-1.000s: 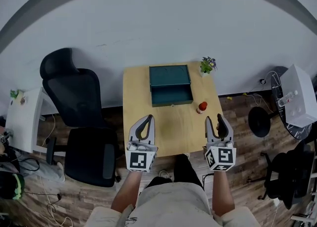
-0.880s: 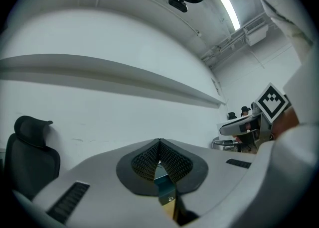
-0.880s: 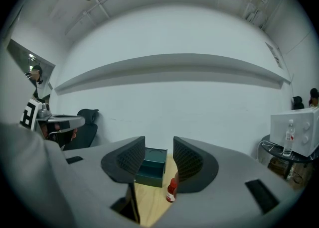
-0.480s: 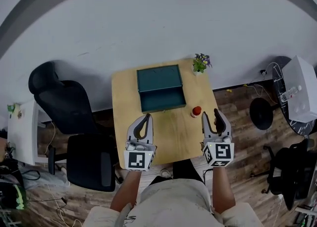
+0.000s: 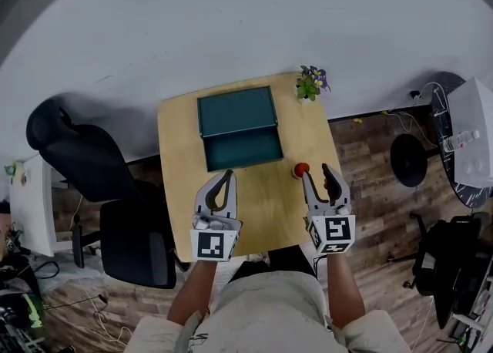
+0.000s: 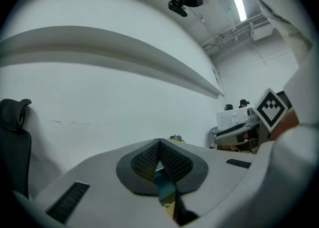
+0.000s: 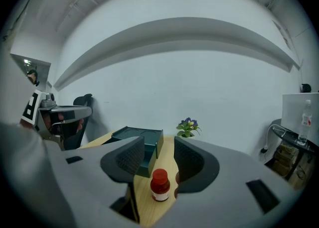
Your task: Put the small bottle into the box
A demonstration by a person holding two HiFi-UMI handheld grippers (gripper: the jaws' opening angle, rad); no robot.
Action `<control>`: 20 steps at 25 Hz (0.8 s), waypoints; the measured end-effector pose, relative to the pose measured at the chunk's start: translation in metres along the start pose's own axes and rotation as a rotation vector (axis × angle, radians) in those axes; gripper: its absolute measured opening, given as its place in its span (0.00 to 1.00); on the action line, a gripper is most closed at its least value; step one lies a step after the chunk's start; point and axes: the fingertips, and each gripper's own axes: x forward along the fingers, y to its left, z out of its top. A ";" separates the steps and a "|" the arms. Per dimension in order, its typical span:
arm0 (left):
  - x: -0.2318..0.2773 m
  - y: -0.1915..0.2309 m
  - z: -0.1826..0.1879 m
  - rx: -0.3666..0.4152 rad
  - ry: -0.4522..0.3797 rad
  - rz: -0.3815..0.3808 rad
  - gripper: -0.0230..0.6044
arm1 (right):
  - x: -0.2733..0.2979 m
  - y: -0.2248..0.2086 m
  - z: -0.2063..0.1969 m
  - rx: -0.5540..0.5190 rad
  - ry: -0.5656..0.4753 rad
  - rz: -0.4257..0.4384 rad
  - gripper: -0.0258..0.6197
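We have bare tabletop (image 5: 266, 197) along the near edge; the box (image 5: 237, 126) blocks the far edge, the plant (image 5: 310, 82) the far right corner.

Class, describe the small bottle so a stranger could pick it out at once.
Find the wooden table by the white wall, with a green box on it. Near the box's right front corner stands the small bottle: red-capped, white-labelled, far smaller than box or plant.

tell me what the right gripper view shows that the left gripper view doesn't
Only right gripper view: the small bottle, upright, framed by the open right claw, which just opened wider. Only left gripper view: the shut, empty left claw. Both: the box (a sliver in the left gripper view), plant, black chair.
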 end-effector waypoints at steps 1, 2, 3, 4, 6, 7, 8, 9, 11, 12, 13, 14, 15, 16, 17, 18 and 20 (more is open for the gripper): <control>0.003 0.000 -0.005 -0.001 0.016 -0.001 0.05 | 0.004 0.001 -0.007 0.003 0.016 0.007 0.35; 0.006 0.000 -0.009 -0.003 0.028 -0.001 0.05 | 0.009 0.001 -0.014 0.006 0.032 0.014 0.35; 0.009 -0.001 -0.013 -0.006 0.037 0.000 0.05 | 0.012 0.001 -0.021 0.008 0.048 0.020 0.36; 0.011 -0.001 -0.017 -0.008 0.045 0.002 0.05 | 0.016 0.001 -0.028 0.010 0.063 0.026 0.36; 0.015 -0.002 -0.024 -0.010 0.061 0.003 0.05 | 0.022 0.002 -0.041 0.016 0.092 0.036 0.36; 0.016 -0.003 -0.027 -0.012 0.071 0.002 0.05 | 0.025 0.002 -0.046 0.018 0.104 0.041 0.36; 0.017 -0.003 -0.031 -0.010 0.083 0.001 0.05 | 0.027 0.002 -0.052 0.019 0.115 0.044 0.37; 0.018 -0.004 -0.034 -0.006 0.095 -0.001 0.05 | 0.030 0.002 -0.056 0.018 0.124 0.046 0.37; 0.020 -0.005 -0.040 -0.001 0.109 -0.002 0.05 | 0.036 0.000 -0.064 0.011 0.140 0.049 0.37; 0.021 -0.006 -0.041 -0.005 0.111 -0.001 0.05 | 0.038 0.000 -0.068 0.009 0.149 0.051 0.37; 0.022 -0.006 -0.043 -0.008 0.114 0.000 0.05 | 0.041 0.000 -0.072 0.008 0.157 0.054 0.37; 0.023 -0.005 -0.045 -0.009 0.118 0.000 0.05 | 0.043 0.000 -0.076 0.008 0.165 0.058 0.37; 0.024 -0.005 -0.047 -0.007 0.123 0.000 0.05 | 0.045 0.001 -0.079 0.007 0.173 0.061 0.37; 0.024 -0.004 -0.049 -0.007 0.128 0.001 0.05 | 0.047 0.001 -0.082 0.005 0.181 0.064 0.37; 0.025 -0.003 -0.051 -0.007 0.134 0.001 0.05 | 0.049 0.001 -0.085 0.003 0.188 0.066 0.37; 0.026 -0.002 -0.052 -0.005 0.137 0.001 0.05 | 0.050 0.001 -0.087 0.001 0.193 0.066 0.36; 0.027 -0.001 -0.055 -0.012 0.141 0.003 0.05 | 0.052 0.001 -0.090 -0.005 0.198 0.061 0.32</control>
